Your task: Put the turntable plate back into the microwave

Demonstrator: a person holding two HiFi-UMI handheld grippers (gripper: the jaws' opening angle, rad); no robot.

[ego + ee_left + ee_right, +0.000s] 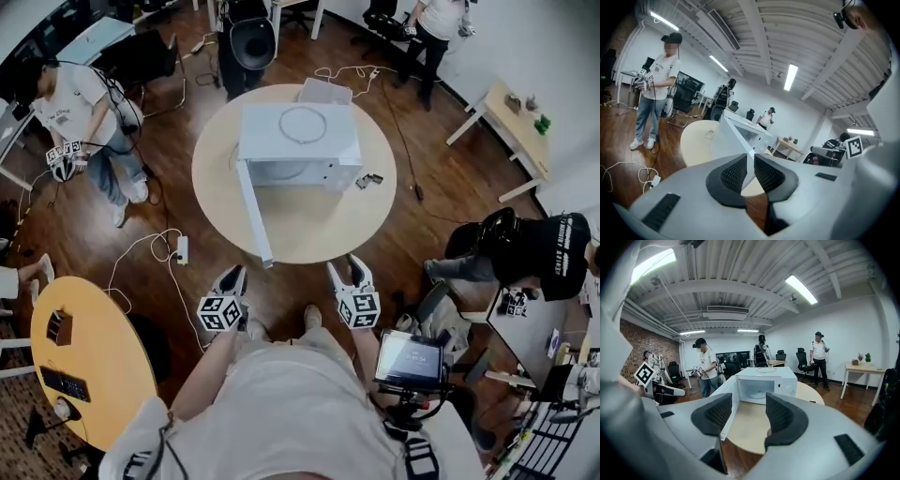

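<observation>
While open, microwave point(764, 373) with plate point(758, 395) inside

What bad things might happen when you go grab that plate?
The open microwave door sticks far out, near the left gripper, and might get bumped. The round plate lies flat on top of the microwave, so it might slip from the jaws. A floor power strip might trip feet.
</observation>
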